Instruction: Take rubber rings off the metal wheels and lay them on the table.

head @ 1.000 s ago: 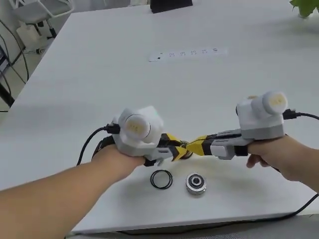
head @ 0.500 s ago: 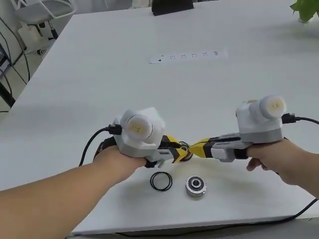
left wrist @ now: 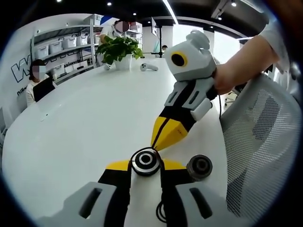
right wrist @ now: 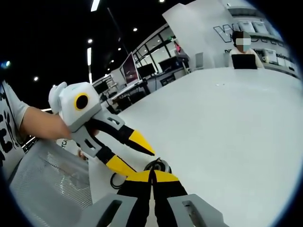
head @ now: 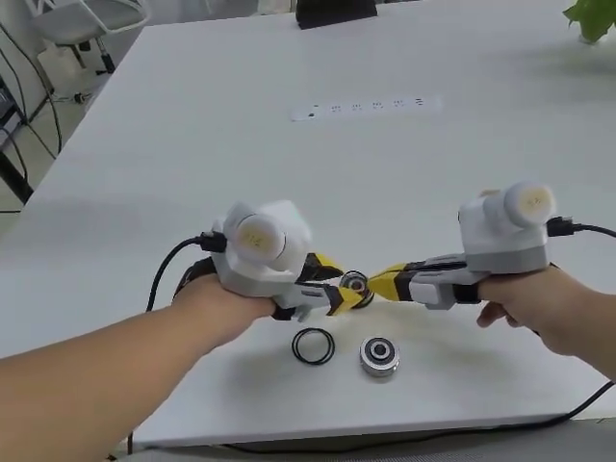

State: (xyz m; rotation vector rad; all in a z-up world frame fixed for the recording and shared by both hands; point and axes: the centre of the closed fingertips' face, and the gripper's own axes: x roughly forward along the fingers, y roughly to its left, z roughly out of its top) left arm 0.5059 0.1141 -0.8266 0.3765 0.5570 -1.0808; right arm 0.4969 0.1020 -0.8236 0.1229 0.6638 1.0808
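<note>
Head view, around the work: power strip (head: 366, 104) far back on the white surface (head: 192, 173), plant (head: 592, 14) at the far right corner, loose rubber ring (head: 313, 346) lying flat near the front edge, just beside a second wheel (head: 379, 354). Left gripper (left wrist: 147, 165) roughly level, reaching inward, clenched on a metal wheel (head: 354, 282) held clear of the surface above those two. Right gripper (right wrist: 152, 173) level from the opposite side, jaws pressed together, tips at that wheel's rim.

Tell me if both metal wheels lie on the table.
No, one wheel lies on the table, while the second wheel is clamped between the left gripper's jaws.
</note>
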